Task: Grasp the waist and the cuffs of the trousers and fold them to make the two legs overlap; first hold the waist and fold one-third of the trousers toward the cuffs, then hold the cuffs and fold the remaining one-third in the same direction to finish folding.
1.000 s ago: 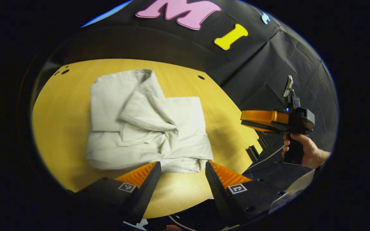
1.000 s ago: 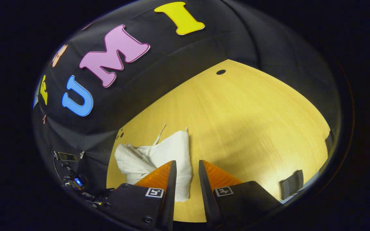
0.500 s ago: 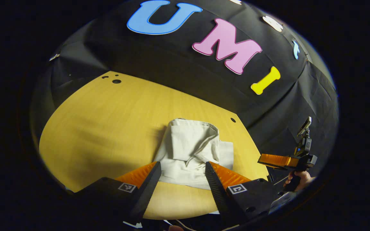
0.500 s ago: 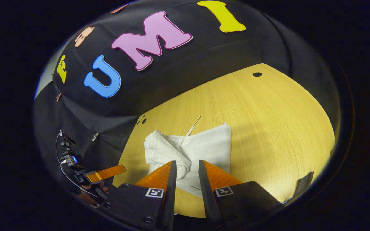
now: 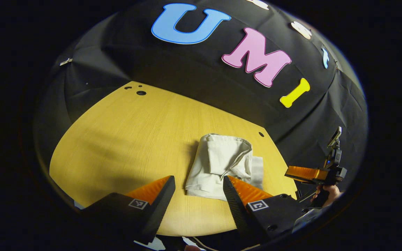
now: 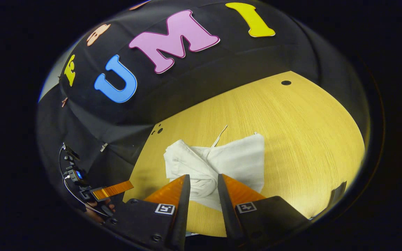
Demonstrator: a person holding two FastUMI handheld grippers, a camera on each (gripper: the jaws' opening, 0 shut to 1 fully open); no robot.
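Pale trousers (image 5: 222, 167) lie folded into a rumpled bundle on the yellow wooden worktop (image 5: 124, 139), near its right-hand edge in the left gripper view, a drawstring (image 6: 220, 136) trailing toward the far edge. Left claw (image 5: 199, 190) hovers over the near edge, jaws wide apart, holding nothing. Right claw (image 6: 201, 186) sits above the bundle (image 6: 218, 164), jaws narrowly parted and empty. A hand (image 5: 326, 193) grips its handle off the worktop's right edge.

We see a yellow wooden table (image 5: 124, 139) with small round holes (image 6: 286, 83), backed by a creased black cloth wall (image 5: 187, 73).
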